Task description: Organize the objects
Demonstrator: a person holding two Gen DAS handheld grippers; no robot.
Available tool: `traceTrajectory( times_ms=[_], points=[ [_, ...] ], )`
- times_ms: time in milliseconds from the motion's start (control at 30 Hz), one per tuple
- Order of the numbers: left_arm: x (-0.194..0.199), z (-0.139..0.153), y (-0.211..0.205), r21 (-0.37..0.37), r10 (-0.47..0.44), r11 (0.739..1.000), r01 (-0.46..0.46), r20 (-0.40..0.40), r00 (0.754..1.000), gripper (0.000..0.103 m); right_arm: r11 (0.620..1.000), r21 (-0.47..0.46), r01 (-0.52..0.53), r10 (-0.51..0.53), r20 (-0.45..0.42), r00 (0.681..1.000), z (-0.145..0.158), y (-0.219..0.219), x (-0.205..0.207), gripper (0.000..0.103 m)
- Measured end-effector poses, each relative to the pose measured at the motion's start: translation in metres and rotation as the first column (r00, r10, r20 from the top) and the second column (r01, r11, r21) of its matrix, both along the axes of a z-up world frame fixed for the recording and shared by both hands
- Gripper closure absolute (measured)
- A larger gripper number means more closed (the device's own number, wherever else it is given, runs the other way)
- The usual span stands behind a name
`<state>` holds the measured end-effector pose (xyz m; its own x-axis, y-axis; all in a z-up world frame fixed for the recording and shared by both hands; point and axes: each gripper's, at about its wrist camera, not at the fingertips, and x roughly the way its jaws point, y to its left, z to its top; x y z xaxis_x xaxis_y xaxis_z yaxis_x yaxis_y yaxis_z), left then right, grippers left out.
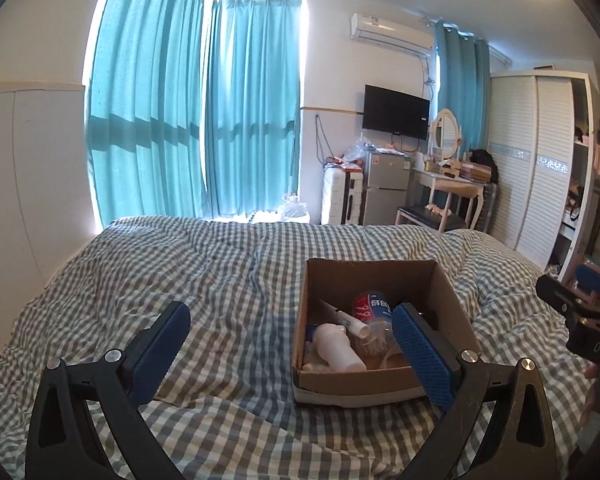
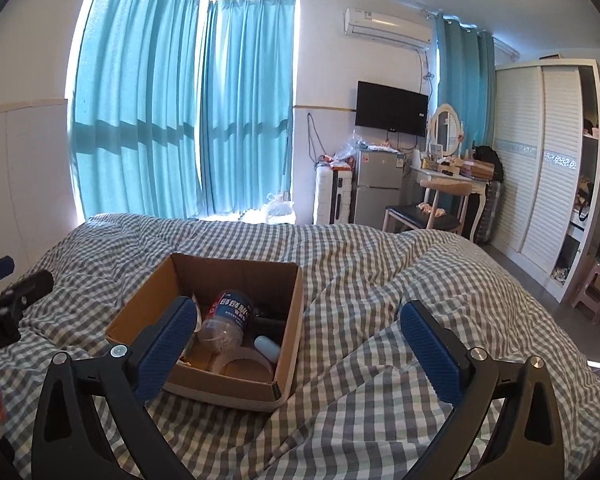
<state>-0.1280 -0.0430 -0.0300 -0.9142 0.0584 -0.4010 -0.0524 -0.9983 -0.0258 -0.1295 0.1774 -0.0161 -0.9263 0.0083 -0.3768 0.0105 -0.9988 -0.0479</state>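
An open cardboard box (image 1: 370, 270) sits on the checked bed cover; it also shows in the right wrist view (image 2: 236, 268). Inside lie a clear plastic bottle with a red and blue label (image 1: 374, 306) (image 2: 230, 314), a white handheld device (image 1: 338, 346), a white pen-like tube (image 1: 350, 318) and a small pale blue item (image 2: 267, 347). My left gripper (image 1: 290, 328) is open and empty, above the cover just left of the box. My right gripper (image 2: 300, 324) is open and empty, above the cover just right of the box. Each gripper's body shows at the edge of the other's view (image 1: 576, 312) (image 2: 8, 304).
The grey and white checked cover (image 1: 220, 272) is rumpled, with a raised fold to the right (image 2: 440, 264). Beyond the bed stand teal curtains (image 1: 204, 120), a small fridge (image 1: 384, 186), a dressing table with chair (image 1: 448, 192), a white wardrobe (image 1: 540, 168) and a pink stool (image 2: 594, 288).
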Motion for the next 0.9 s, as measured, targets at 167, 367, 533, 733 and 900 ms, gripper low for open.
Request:
traceTrajectory(
  times_ms=[167,367,533,733,900],
  points=[
    [-0.001,-0.0005,0.0029,-0.003,-0.002,1.0,0.003,0.018,1.0,0.0,1.0,0.001,0.012,-0.012,0.015,1.0,-0.0017,0.0021,-0.0003,0.001],
    [-0.0036,-0.004,0.0057,0.0,-0.006,1.0,0.006,0.036,0.999,0.0,1.0,0.009,0.019,-0.02,0.026,0.999,-0.0032,0.0037,0.001,0.001],
    [-0.0042,-0.0061,0.007,-0.001,-0.002,1.0,0.002,0.044,0.999,0.0,1.0,0.014,0.023,-0.024,0.03,0.999,-0.0046,0.0043,0.0025,0.001],
    [-0.0047,-0.0075,0.0068,0.001,0.003,1.0,-0.003,0.051,0.999,0.0,1.0,0.012,0.021,-0.021,0.037,0.999,-0.0058,0.0042,0.0018,0.001],
    [-0.0039,-0.0085,0.0081,0.003,0.006,1.0,-0.006,0.054,0.999,0.0,1.0,0.009,0.021,-0.022,0.042,0.999,-0.0073,0.0045,0.0011,0.001]
  ],
)
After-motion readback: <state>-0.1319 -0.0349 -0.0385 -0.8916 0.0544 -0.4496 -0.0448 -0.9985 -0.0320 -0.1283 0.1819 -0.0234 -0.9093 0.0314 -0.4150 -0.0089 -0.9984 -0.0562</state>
